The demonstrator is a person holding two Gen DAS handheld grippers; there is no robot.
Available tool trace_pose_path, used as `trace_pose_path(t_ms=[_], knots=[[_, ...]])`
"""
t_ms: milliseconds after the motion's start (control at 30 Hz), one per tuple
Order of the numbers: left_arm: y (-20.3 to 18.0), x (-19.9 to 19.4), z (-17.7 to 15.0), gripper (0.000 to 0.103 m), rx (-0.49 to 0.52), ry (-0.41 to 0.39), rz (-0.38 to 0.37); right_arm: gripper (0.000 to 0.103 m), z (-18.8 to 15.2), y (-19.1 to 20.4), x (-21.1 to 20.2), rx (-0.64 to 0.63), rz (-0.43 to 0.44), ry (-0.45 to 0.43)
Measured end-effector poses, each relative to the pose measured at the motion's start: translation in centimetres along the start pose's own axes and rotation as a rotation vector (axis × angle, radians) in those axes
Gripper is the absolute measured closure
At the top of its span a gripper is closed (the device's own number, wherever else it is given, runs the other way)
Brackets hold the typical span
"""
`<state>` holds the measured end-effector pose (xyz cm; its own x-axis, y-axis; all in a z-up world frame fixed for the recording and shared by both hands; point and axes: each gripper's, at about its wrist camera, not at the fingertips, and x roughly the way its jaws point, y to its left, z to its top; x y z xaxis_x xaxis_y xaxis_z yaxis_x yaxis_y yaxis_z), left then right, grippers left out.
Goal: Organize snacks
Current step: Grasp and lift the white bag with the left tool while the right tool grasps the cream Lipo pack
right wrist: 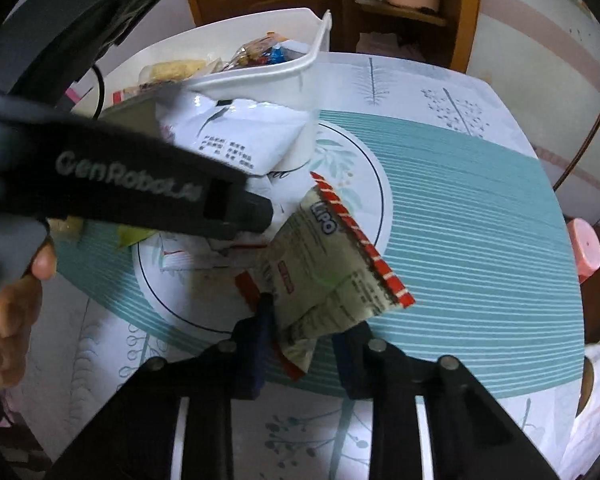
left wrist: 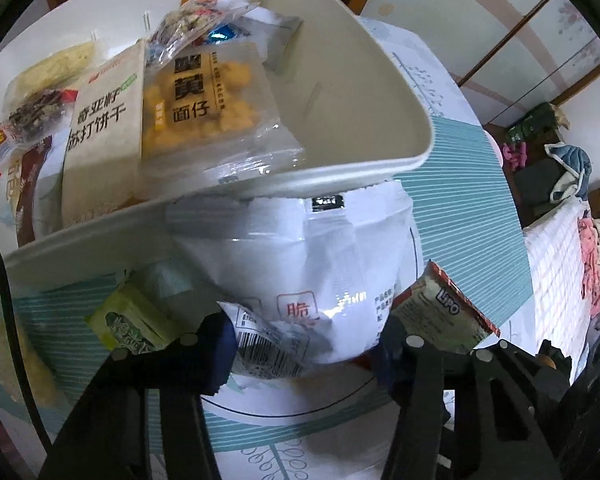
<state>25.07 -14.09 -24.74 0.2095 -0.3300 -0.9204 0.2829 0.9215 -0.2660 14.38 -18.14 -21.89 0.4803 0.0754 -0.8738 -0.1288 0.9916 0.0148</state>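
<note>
Right tool (right wrist: 304, 344) pinches Lipo packet (right wrist: 332, 272) above tablecloth (right wrist: 480, 220).

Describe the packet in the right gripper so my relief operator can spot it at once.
Start at the white plastic bin full of snacks at the far side of the teal striped tablecloth. Nearer the camera, the right gripper pinches the small beige Lipo packet. Unlike the large white bag beside it, it has a red-and-white striped edge.
</note>
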Motion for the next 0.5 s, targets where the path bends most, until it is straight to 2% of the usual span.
trace_pose_path(t_ms=[133, 300, 500], knots=[[0.5, -1.0, -0.5, 0.056, 0.005, -0.016, -0.007, 0.079, 0.0, -0.6, -0.3, 0.034, 0.016, 0.002], [1.1, -2.6, -1.1, 0.057, -0.005, -0.033, -0.015, 0.08, -0.1, -1.0, -1.2, 0.068, 0.03, -0.005], [1.0, -7.2, -3.5, 0.057, 0.006, -0.093, -0.062, 0.081, -0.4, -0.7, -3.6, 0.086, 0.047, -0.035]])
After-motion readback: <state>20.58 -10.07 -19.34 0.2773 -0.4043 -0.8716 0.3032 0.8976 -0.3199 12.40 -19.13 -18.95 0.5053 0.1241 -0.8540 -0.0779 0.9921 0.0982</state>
